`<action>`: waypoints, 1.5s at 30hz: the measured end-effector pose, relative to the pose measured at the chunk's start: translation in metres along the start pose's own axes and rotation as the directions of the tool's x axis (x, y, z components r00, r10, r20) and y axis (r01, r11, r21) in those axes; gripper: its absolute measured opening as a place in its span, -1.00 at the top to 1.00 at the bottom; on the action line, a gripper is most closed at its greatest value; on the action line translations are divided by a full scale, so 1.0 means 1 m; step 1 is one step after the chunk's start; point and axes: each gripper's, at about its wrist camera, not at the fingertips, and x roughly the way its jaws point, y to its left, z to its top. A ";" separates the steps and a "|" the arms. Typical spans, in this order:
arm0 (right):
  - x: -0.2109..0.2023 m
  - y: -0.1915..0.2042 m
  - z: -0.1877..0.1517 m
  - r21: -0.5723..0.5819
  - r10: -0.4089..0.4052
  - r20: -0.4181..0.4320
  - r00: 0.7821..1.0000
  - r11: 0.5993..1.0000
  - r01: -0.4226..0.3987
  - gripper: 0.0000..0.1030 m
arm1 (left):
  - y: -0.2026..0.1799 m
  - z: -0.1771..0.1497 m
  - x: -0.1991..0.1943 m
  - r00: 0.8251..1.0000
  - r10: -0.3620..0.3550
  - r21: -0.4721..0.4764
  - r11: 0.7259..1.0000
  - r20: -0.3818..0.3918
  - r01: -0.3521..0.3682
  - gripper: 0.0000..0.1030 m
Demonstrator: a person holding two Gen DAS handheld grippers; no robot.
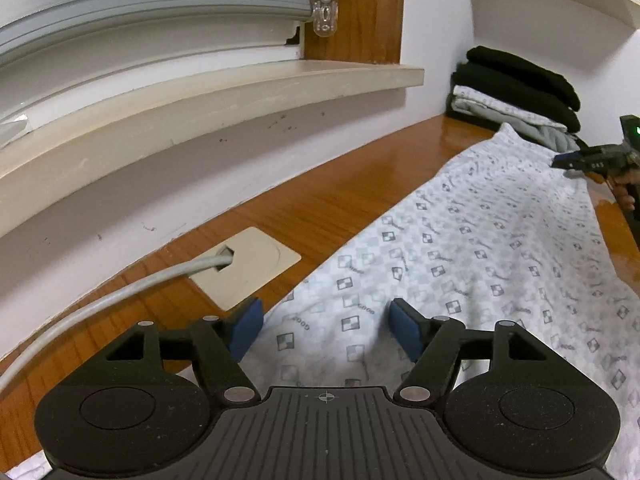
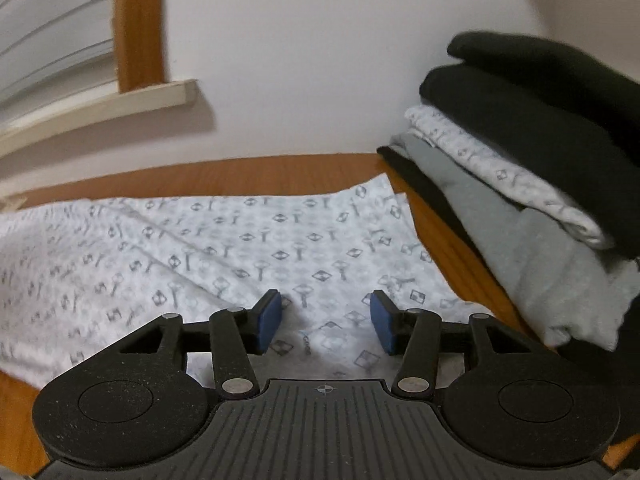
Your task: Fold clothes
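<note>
Counter (image 1: 304, 204): glossy wood, running along a white wall under a window sill (image 1: 208, 92).
Patterned garment (image 1: 480, 248): white cloth with a grey print, spread flat on the counter, reaching from the near edge to the stack.
Folded stack (image 2: 540, 168): black, patterned and grey clothes piled in the far corner, just beside the garment's end.
Left claw (image 1: 326, 326): spread wide over the garment's near end, blue pads (image 1: 250, 326) clear of the cloth.
Right claw (image 2: 326, 322): spread, nothing pinched, hovering over the garment's far end near the stack.
Cable (image 1: 120, 292): grey, entering a beige counter plate (image 1: 256, 268).
</note>
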 end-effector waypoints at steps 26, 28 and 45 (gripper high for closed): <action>-0.035 0.016 0.014 -0.003 -0.195 0.108 0.975 0.981 0.196 0.87 | -0.001 -0.003 0.000 1.000 0.013 0.010 1.000 0.003 -0.013 -0.52; -0.050 0.027 0.031 -0.101 -0.236 0.189 0.953 0.961 0.258 0.89 | -0.001 -0.004 -0.001 1.000 0.018 0.011 1.000 0.014 -0.018 -0.52; -0.051 0.041 0.015 -0.169 -0.270 0.150 0.951 0.941 0.294 -0.25 | -0.052 -0.001 -0.019 0.999 0.048 0.003 0.999 0.012 -0.048 -0.69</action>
